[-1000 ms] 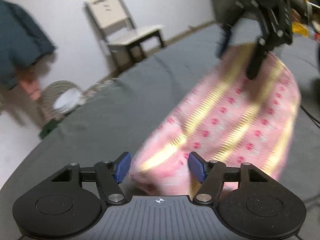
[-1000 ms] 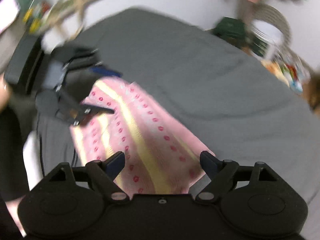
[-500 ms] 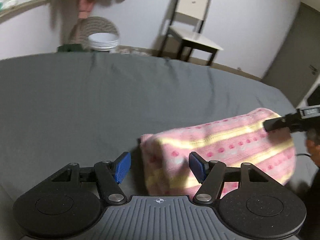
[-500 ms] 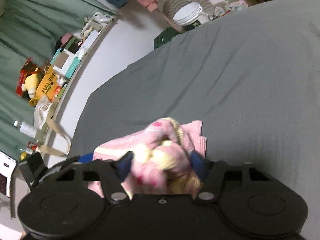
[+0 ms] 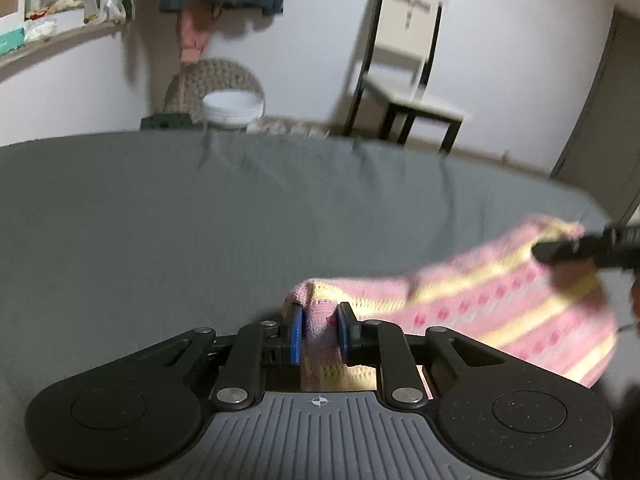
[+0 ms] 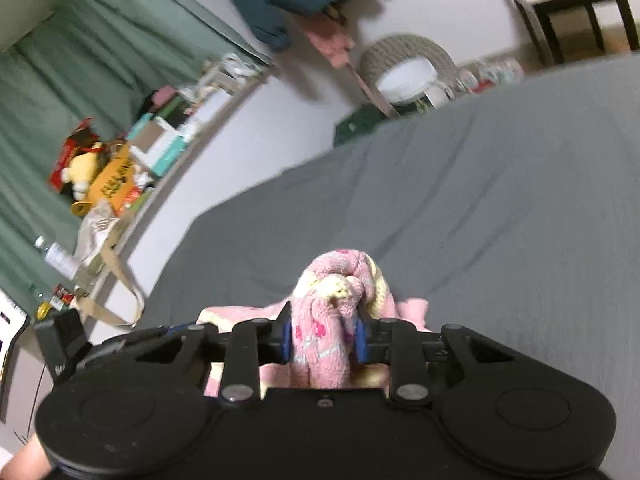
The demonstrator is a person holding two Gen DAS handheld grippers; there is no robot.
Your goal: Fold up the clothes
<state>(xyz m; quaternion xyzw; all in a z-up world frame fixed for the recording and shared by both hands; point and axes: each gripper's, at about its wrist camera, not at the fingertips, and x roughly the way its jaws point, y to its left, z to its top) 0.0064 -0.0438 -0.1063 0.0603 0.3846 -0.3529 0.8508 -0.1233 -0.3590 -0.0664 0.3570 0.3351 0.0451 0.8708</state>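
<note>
Both clamped now where half a second back the left gripper [image 5: 318,334] gaped, right gripper [image 6: 323,338] pinching the far bunch, pink-and-yellow knit garment [image 5: 492,312] lifted taut above the grey bedsheet [image 5: 200,216], ready for folding over.

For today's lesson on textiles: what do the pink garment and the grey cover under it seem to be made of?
The pink garment, clamped by the left hand-held gripper and the right hand-held gripper, looks like soft knitted yarn, matt: open-stitch rows and a fuzzy looped surface show. The grey cover looks like thin woven or jersey fabric, matt, with fine ribbing and shallow wrinkles.
</note>
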